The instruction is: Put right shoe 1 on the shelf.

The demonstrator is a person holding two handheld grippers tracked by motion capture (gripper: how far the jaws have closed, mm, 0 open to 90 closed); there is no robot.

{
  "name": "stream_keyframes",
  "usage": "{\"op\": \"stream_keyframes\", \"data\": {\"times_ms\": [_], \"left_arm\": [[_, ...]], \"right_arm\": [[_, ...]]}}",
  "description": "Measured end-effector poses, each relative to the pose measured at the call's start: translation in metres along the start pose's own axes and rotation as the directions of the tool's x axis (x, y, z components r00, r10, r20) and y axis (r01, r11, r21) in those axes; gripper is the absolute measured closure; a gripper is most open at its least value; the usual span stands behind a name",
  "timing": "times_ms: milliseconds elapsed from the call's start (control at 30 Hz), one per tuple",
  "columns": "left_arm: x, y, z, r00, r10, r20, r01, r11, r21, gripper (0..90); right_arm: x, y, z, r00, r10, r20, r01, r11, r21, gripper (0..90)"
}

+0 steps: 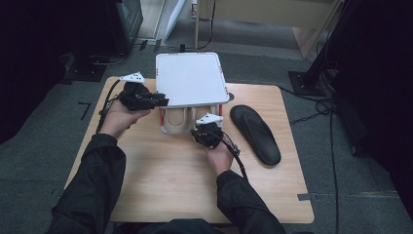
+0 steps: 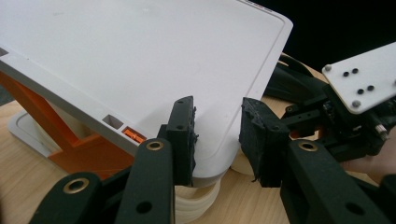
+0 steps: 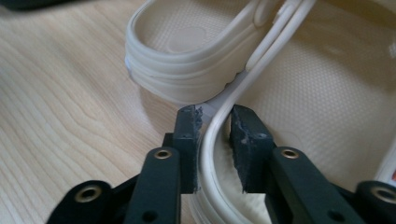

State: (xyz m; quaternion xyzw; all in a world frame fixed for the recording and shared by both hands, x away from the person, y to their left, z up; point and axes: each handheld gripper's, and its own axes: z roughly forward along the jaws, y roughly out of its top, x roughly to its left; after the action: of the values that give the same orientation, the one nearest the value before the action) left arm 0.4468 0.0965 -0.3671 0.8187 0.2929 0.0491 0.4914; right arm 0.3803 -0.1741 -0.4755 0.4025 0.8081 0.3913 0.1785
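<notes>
Sandals are what this moment turns on: the cream pair (image 1: 176, 119) sits under a white tilted lid (image 1: 191, 78) of an orange-framed box at the far middle of the table (image 1: 160, 170), heels toward me, long axis running twelve to six. My right tool (image 1: 203, 130) is the nearer one, at the pair's four o'clock corner, and the heel strap (image 3: 219, 121) lies straight ahead of it, between the pads. In the right gripper view I see that strap curving up through the narrow gap, the left pad (image 3: 187, 140) about touching it, the other pad just apart, so I judge the grip not yet firm; pulling toward six o'clock should bring the sandal out. My left tool (image 1: 155, 101) is at the lid's nine o'clock edge, and the left gripper view shows its jaws straddling the lid's near corner (image 2: 219, 154), one pad on top, apparently propping it; whether it truly pinches I cannot tell. From the high view alone I get a black sandal (image 1: 255, 132) lying at three o'clock, well apart.
</notes>
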Motion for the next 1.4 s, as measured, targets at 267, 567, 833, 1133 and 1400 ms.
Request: {"op": "stream_keyframes", "data": {"times_ms": [267,567,833,1133,1400], "left_arm": [[0.0,0.0,0.0,1.0,-0.001,-0.002,0.001,1.0,0.0,65.8],[-0.001,0.0,0.0,1.0,-0.001,-0.005,0.001,1.0,0.001,65.9],[-0.001,0.0,0.0,1.0,-0.002,-0.004,0.002,1.0,0.001,65.9],[0.0,0.0,0.0,1.0,-0.003,-0.002,0.003,1.0,-0.001,65.8],[0.001,0.0,0.0,0.9999,-0.013,0.006,0.013,0.9999,-0.004,65.8]], "right_arm": [[-0.002,-0.008,-0.022,0.9972,0.056,-0.05,-0.058,0.998,-0.029,62.0],[0.013,-0.029,-0.054,0.9948,-0.027,-0.098,0.024,0.999,-0.028,81.8],[-0.001,-0.05,-0.04,0.9961,0.04,-0.078,-0.039,0.999,0.015,82.7],[-0.008,-0.035,-0.025,0.9959,0.075,-0.052,-0.075,0.997,-0.003,81.7],[-0.017,-0.026,-0.007,0.9913,0.117,-0.06,-0.118,0.993,-0.015,79.2]]}}
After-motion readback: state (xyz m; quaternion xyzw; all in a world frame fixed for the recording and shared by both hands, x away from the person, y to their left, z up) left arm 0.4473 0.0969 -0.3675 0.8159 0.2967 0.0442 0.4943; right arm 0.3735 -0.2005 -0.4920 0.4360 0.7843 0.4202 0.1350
